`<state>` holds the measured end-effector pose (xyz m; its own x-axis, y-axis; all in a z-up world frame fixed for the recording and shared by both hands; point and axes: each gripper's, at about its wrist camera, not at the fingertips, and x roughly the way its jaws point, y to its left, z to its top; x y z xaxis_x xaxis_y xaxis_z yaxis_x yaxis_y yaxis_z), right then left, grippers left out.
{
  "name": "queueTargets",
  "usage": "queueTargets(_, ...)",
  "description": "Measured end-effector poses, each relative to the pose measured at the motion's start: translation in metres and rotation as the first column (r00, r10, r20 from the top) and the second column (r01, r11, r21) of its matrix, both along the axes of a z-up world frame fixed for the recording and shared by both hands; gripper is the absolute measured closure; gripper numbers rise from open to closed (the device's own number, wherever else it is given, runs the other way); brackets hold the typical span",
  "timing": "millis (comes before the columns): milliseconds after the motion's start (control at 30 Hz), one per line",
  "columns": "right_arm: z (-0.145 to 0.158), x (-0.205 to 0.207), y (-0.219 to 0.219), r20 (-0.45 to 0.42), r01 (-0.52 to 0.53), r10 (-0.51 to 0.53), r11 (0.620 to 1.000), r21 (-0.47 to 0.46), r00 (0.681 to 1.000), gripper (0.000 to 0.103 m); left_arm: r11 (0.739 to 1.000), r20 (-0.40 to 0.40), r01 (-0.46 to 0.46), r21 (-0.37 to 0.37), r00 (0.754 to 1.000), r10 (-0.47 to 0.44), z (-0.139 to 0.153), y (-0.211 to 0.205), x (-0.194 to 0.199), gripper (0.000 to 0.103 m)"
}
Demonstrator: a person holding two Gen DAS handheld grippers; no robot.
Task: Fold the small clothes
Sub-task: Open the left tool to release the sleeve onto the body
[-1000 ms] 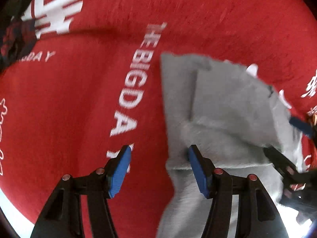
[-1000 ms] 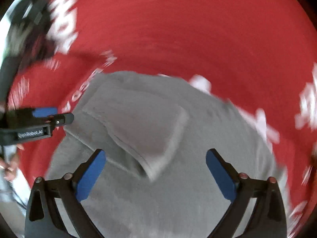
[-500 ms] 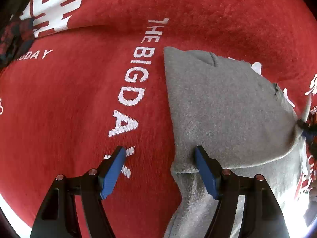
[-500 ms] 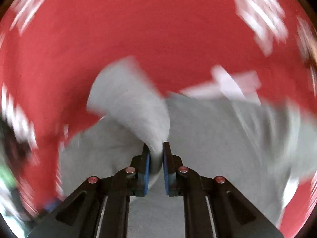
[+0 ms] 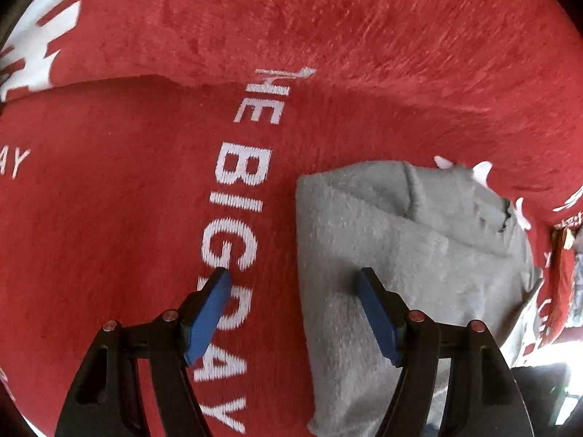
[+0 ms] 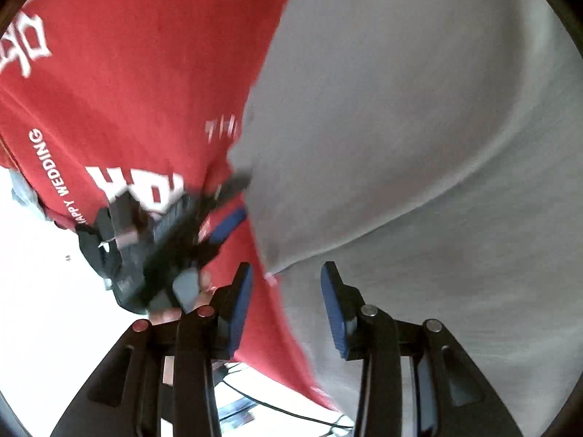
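A small grey garment (image 5: pixel 400 255) lies folded over on a red cloth (image 5: pixel 127 182) with white lettering. My left gripper (image 5: pixel 295 276) is open; its right finger (image 5: pixel 375 309) rests over the garment's left part and its left finger (image 5: pixel 207 309) is over the red cloth. In the right wrist view the grey garment (image 6: pixel 419 127) fills the right side. My right gripper (image 6: pixel 286 273) is open, nothing between its pads, straddling the garment's near corner. The left gripper (image 6: pixel 175 229) shows blurred at centre left.
The red cloth (image 6: pixel 127 73) hangs over a table edge at lower left in the right wrist view, with bright white floor (image 6: pixel 43 291) and a dark cable (image 6: pixel 277 406) below. The cloth has a raised fold (image 5: pixel 145 76) at the back.
My right gripper, shut on a grey flap half a second ago, has let go and opened, and swung to the garment's edge. My left gripper moved forward over the garment's left edge.
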<state>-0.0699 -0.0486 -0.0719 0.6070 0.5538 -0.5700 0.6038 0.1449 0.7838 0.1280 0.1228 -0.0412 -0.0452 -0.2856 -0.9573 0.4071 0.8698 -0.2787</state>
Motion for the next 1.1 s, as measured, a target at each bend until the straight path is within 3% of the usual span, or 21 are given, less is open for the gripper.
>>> queueTargets(33,-0.007,0.006,0.005,-0.016,0.022,-0.022,1.000,0.006,1.000,0.061,1.000,0.004,0.001,-0.006,1.000,-0.001,0.000,-0.002,0.002,0.037)
queueTargets(67,-0.012,0.011,0.007,-0.027,0.043,-0.043,0.999,0.008,0.999,0.061,1.000,0.008,0.001,-0.024,1.000,-0.001,0.002,-0.002,0.002,0.062)
queueTargets(133,-0.016,0.012,0.007,-0.029,0.104,-0.104,0.995,0.008,0.994,0.065,0.995,-0.018,-0.002,-0.095,1.000,0.000,0.005,0.001,0.005,0.095)
queueTargets(167,-0.013,0.016,0.009,-0.040,0.109,-0.109,0.994,-0.002,0.993,0.074,0.994,-0.024,-0.012,-0.105,1.000,0.009,0.006,0.002,0.008,0.094)
queueTargets(200,-0.012,0.019,0.009,-0.042,0.106,-0.106,0.994,-0.012,0.993,0.097,0.994,-0.007,-0.002,-0.105,1.000,0.002,0.008,0.004,0.009,0.094)
queueTargets(333,-0.002,0.041,0.017,0.021,0.039,-0.038,0.999,-0.035,0.999,0.097,0.998,0.047,0.041,-0.053,0.998,-0.038,0.003,0.012,0.009,0.095)
queueTargets(400,-0.013,0.047,0.027,0.003,-0.004,0.004,0.999,-0.045,1.000,0.097,0.998,0.049,0.012,-0.062,0.999,-0.009,0.001,0.018,0.012,0.095)
queueTargets(500,-0.020,0.049,0.028,-0.046,-0.042,0.041,0.999,-0.023,0.998,0.094,1.000,0.074,-0.020,-0.018,0.997,0.022,0.010,0.025,0.012,0.094)
queueTargets(567,-0.001,0.039,0.018,-0.056,-0.108,0.103,0.990,-0.088,0.993,0.077,1.000,0.104,-0.021,-0.003,0.994,0.021,0.019,0.031,0.008,0.094)
queueTargets(600,0.009,0.032,0.010,-0.063,-0.125,0.117,0.984,-0.128,0.991,0.054,1.000,0.121,-0.011,-0.008,0.993,0.011,0.027,0.032,0.004,0.094)
queueTargets(633,0.021,0.019,-0.002,-0.074,-0.124,0.112,0.977,-0.175,0.991,0.040,1.000,0.136,-0.001,-0.011,0.991,0.003,0.033,0.031,-0.001,0.094)
queueTargets(700,0.040,-0.011,-0.039,-0.120,-0.067,0.035,0.959,-0.274,0.992,0.039,1.000,0.164,0.022,-0.014,0.986,-0.020,0.044,0.028,-0.014,0.094)
queueTargets(800,0.050,-0.062,-0.101,-0.223,0.059,-0.153,0.924,-0.377,0.963,0.039,0.999,0.178,0.053,-0.007,0.983,-0.051,0.048,0.013,-0.034,0.094)
queueTargets(933,0.036,-0.098,-0.159,-0.263,0.251,-0.356,0.898,-0.362,0.896,0.039,0.995,0.177,0.087,0.050,0.980,-0.095,0.037,-0.007,-0.062,0.094)
queueTargets(967,0.032,-0.100,-0.169,-0.250,0.291,-0.389,0.889,-0.353,0.887,0.042,0.994,0.170,0.085,0.062,0.981,-0.094,0.032,-0.010,-0.067,0.094)
queueTargets(1000,0.031,-0.096,-0.176,-0.246,0.295,-0.397,0.883,-0.366,0.884,0.061,0.994,0.172,0.083,0.069,0.981,-0.094,0.030,-0.010,-0.071,0.094)
queueTargets(1033,0.033,-0.089,-0.182,-0.237,0.270,-0.380,0.880,-0.390,0.894,0.097,0.994,0.192,0.080,0.077,0.977,-0.093,0.030,-0.010,-0.075,0.094)
queueTargets(1100,0.051,-0.068,-0.188,-0.181,0.178,-0.299,0.854,-0.488,0.937,0.095,0.993,0.217,0.083,0.087,0.971,-0.100,0.029,-0.012,-0.080,0.094)
